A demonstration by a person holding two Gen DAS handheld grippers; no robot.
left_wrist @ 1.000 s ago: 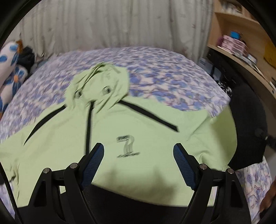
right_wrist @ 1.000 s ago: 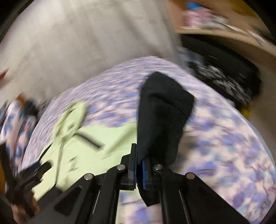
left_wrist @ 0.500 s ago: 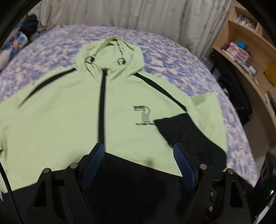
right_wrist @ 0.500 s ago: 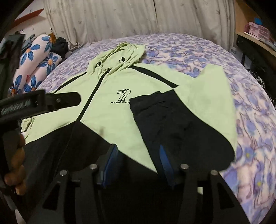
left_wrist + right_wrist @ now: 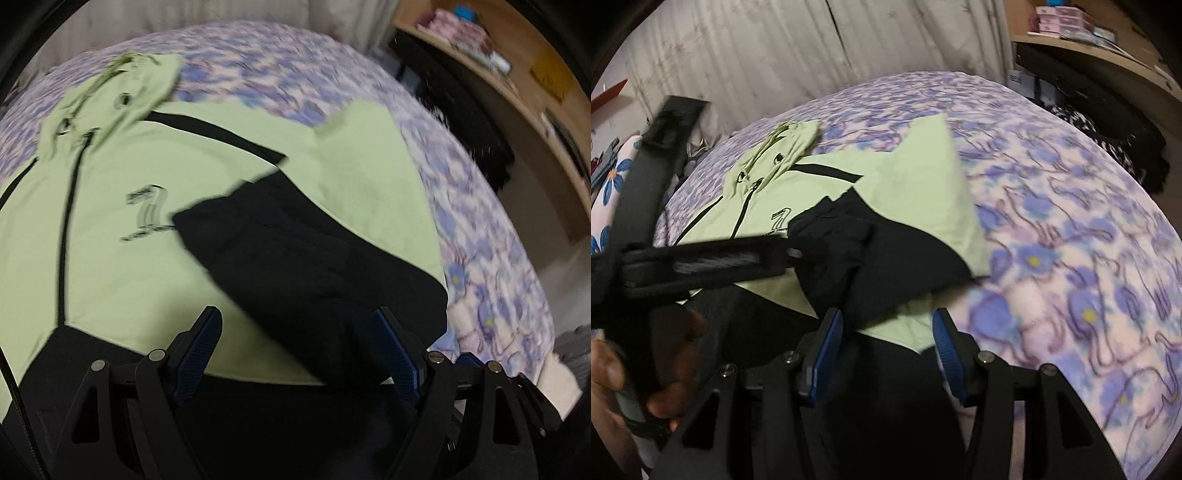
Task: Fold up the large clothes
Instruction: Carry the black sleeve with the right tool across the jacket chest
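Observation:
A light green hooded jacket (image 5: 110, 277) with a black hem and a black zip lies face up on the bed. Its sleeve is folded across the chest, and the black sleeve end (image 5: 295, 258) rests beside the printed logo. My left gripper (image 5: 297, 350) hovers open just above the lower part of that sleeve, and neither pad presses on the cloth. The right gripper (image 5: 886, 350) is open too, low over the jacket (image 5: 916, 192) where the green side edge meets the black hem. The black sleeve end (image 5: 886, 258) lies just ahead of it.
The purple flowered bed cover (image 5: 1071, 240) stretches away to the right. A wooden shelf (image 5: 491, 66) with boxes and dark bags (image 5: 1108, 122) below stands beyond the bed. Behind are a curtain (image 5: 775, 55) and a flowered pillow (image 5: 609, 177). A hand (image 5: 609, 373) holds the left tool.
The right gripper has let go of the black sleeve end, which now lies folded over the chest. Both grippers have sunk toward the jacket's right side and hem.

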